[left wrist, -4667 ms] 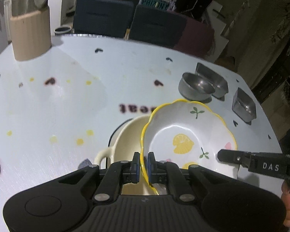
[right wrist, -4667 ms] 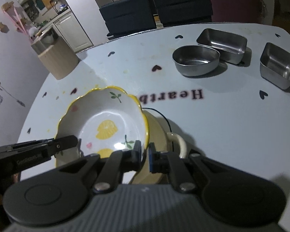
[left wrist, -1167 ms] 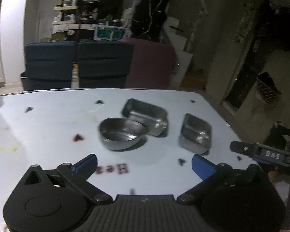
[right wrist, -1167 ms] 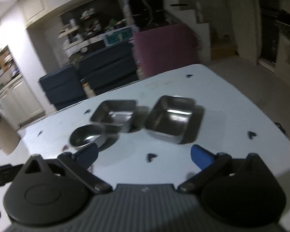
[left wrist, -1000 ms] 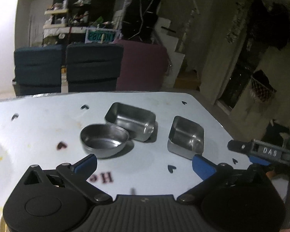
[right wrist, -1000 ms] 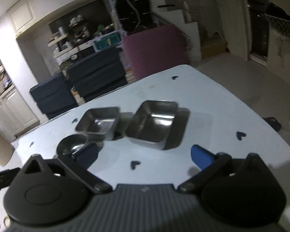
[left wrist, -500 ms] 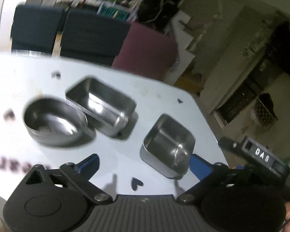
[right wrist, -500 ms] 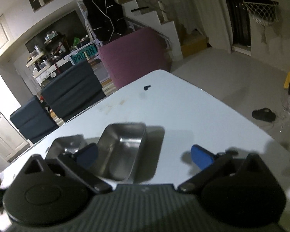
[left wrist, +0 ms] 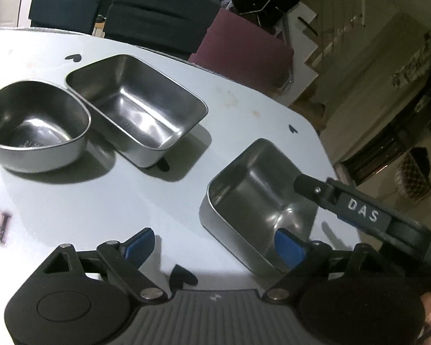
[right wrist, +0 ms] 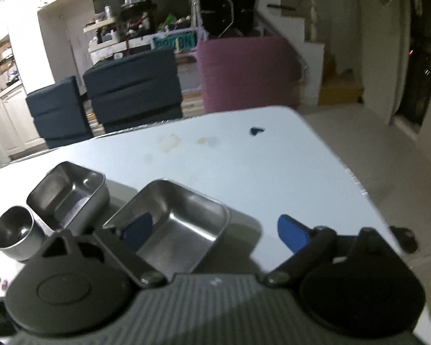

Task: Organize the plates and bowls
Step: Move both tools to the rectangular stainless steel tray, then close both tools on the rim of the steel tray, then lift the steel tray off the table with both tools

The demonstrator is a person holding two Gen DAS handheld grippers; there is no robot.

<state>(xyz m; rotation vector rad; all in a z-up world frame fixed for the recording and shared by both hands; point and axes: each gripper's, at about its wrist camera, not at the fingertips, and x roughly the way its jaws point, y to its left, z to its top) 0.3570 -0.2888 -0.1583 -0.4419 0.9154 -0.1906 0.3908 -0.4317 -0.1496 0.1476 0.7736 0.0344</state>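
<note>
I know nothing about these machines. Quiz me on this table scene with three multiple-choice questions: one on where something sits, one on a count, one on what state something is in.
1. Which dish sits nearest the table's right edge?
A. the round steel bowl
B. the long steel tray
C. the small square steel tray

2. How many steel dishes stand on the table?
A. two
B. three
C. five

3. What state is the left claw in?
A. shut on a dish
B. open, gripping nothing
C. shut on nothing

Answers:
1. C: the small square steel tray lies close to the edge of the table, apart from the other two.
2. B: the round steel bowl, the long steel tray and the small square one.
3. B: the left claw has its blue pads spread wide, one on either side of the small tray's near wall, neither pressing it.
</note>
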